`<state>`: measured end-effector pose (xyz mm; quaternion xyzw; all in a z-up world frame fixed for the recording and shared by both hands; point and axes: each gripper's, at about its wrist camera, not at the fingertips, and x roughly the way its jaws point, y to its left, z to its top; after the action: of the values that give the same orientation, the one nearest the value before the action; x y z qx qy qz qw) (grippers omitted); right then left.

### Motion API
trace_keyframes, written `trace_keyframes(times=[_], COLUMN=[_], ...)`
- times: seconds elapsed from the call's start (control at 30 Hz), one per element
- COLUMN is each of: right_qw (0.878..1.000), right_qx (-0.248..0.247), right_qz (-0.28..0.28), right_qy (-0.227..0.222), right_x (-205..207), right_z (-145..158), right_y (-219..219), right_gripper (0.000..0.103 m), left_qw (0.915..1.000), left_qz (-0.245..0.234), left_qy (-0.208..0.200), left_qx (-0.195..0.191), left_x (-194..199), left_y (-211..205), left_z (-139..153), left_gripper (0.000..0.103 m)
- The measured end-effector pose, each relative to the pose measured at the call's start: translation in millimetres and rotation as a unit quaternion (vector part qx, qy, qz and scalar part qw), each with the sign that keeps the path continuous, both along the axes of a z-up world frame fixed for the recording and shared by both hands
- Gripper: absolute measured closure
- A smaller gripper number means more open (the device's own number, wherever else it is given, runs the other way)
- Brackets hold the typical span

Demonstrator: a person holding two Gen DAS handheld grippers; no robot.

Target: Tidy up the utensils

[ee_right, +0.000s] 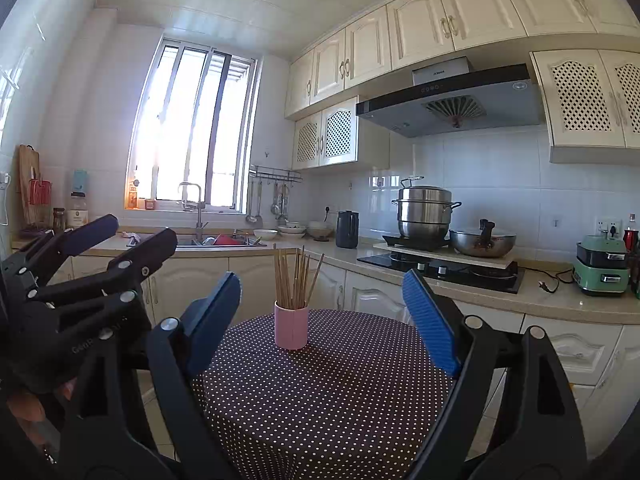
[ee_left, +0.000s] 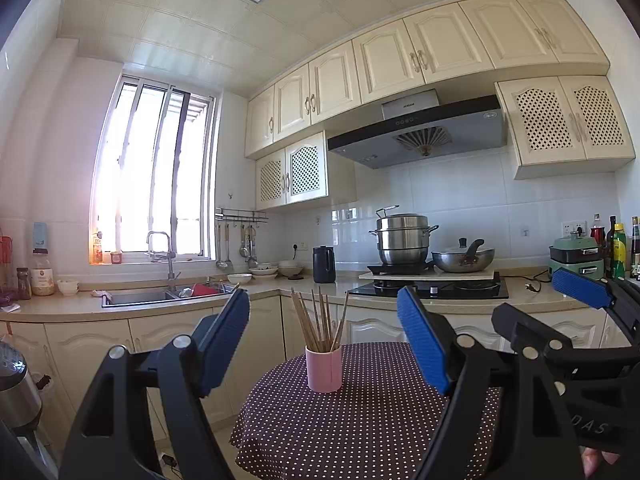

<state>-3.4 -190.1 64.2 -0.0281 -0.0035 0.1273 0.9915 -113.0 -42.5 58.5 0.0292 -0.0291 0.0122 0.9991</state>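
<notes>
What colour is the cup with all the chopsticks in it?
Pink. The cup stands on the dotted tablecloth; the right wrist view shows it best.

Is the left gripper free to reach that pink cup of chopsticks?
Probably yes: the left gripper is open and empty, and only bare dotted tablecloth lies before the pink cup.

Wooden chopsticks (ee_left: 320, 320) stand in pink cup (ee_left: 324, 370).
</notes>
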Motion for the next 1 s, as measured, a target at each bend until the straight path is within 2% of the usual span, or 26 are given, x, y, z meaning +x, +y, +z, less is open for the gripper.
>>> trace_keyframes(times=[1.0], right_qw=[1.000], right_qx=[0.000], right_qz=[-0.001], right_qy=[0.002], right_x=[-0.6], right_z=[-0.6], right_y=[-2.5], right_gripper=[0.020], left_qw=[1.0000], left_qz=[0.000], left_qy=[0.001], left_qx=[0.000], left_x=[0.5], left_y=[2.0], left_z=[-2.2], left_gripper=[0.028])
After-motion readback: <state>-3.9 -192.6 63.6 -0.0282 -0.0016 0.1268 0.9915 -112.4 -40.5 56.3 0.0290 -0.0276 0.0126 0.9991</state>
